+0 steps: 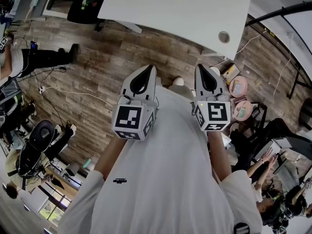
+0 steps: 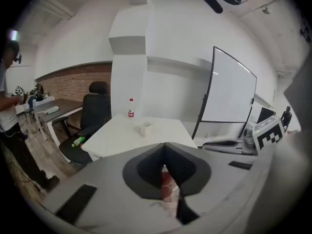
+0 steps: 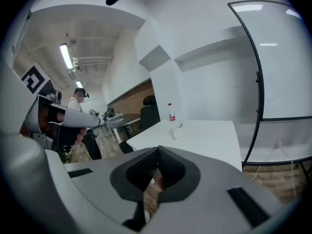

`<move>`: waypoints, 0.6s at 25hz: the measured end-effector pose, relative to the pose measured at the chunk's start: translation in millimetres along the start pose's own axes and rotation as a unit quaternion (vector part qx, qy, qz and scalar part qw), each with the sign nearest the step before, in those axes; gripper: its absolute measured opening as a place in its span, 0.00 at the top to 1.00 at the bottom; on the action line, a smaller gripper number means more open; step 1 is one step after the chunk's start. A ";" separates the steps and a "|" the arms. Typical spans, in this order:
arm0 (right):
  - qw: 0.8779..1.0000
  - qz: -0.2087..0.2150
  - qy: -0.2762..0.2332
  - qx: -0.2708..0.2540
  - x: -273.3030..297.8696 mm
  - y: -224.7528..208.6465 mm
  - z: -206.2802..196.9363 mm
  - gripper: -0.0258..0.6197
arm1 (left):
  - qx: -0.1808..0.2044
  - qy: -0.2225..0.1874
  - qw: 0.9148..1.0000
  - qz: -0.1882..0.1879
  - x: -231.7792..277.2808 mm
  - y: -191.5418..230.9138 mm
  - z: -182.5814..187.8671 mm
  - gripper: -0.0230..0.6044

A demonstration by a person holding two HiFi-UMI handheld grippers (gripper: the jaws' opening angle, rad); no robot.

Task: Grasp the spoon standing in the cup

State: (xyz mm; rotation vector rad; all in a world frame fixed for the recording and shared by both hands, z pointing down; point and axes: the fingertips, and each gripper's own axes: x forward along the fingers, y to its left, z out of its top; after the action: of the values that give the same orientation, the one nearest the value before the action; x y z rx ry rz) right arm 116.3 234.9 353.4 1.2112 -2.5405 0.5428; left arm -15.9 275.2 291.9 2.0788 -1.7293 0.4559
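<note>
One spoon (image 2: pixel 148 124) stood leaning in a small white cup (image 2: pixel 141 130) near the far end of a white desk (image 2: pixel 117 138), its handle tipped toward the right in the left gripper view. Just behind the cup, toward the wall, stood a clear bottle (image 2: pixel 130 108) with a red label and cap. The right gripper view showed the same cup (image 3: pixel 176 132) and spoon (image 3: pixel 180 126) with the bottle (image 3: pixel 170 112) beside them on the desk (image 3: pixel 209 133). Both grippers were well apart from the cup, held short of the desk and aimed toward it at a slight downward tilt. The left gripper (image 2: pixel 164 145) had its jaws pressed together with nothing between them, and the right gripper (image 3: pixel 157 150) likewise had its jaws closed on nothing. From the head view, the left gripper (image 1: pixel 148 68) and the right gripper (image 1: pixel 202 67) were side by side in front of a person in a white shirt (image 1: pixel 165 179), above a wooden floor (image 1: pixel 97 67), with the desk (image 1: pixel 185 13) ahead of them. A black office chair (image 2: pixel 95 113) stood at the desk's left side, a green bottle (image 2: pixel 78 141) lying on its seat. A whiteboard (image 2: pixel 229 91) on a black frame stood to the right of the desk, and a brick wall (image 2: pixel 73 82) ran behind the chair.
</note>
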 end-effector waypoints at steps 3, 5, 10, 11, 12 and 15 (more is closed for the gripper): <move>1.000 0.003 0.005 0.000 -13.8 10.4 -1.5 0.96 | 0.003 0.008 1.000 -0.004 -8.3 -6.6 -0.8 0.95; 1.000 0.006 0.003 0.000 -20.7 11.8 -0.7 0.96 | -0.002 0.001 1.000 -0.005 -10.6 -13.2 3.2 0.94; 0.999 -0.013 -0.033 -0.001 -35.7 1.4 7.8 0.96 | -0.006 -0.008 1.000 -0.006 -13.3 -26.2 2.5 0.95; 0.999 -0.017 -0.039 0.002 -37.7 -2.9 8.1 0.96 | -0.003 -0.009 1.000 -0.008 -12.8 -27.7 2.9 0.95; 0.999 -0.021 -0.043 0.002 -39.7 -6.8 9.6 0.96 | -0.001 -0.010 1.000 -0.011 -12.1 -28.8 3.7 0.95; 0.998 -0.030 -0.050 0.004 -48.3 -12.1 14.2 0.96 | 0.002 -0.008 1.000 -0.013 -14.5 -30.7 2.4 0.94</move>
State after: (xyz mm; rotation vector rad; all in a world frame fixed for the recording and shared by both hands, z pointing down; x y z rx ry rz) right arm 154.2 254.5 324.0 1.3445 -2.5765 0.4909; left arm 11.7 291.2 279.9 2.1116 -1.7091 0.4361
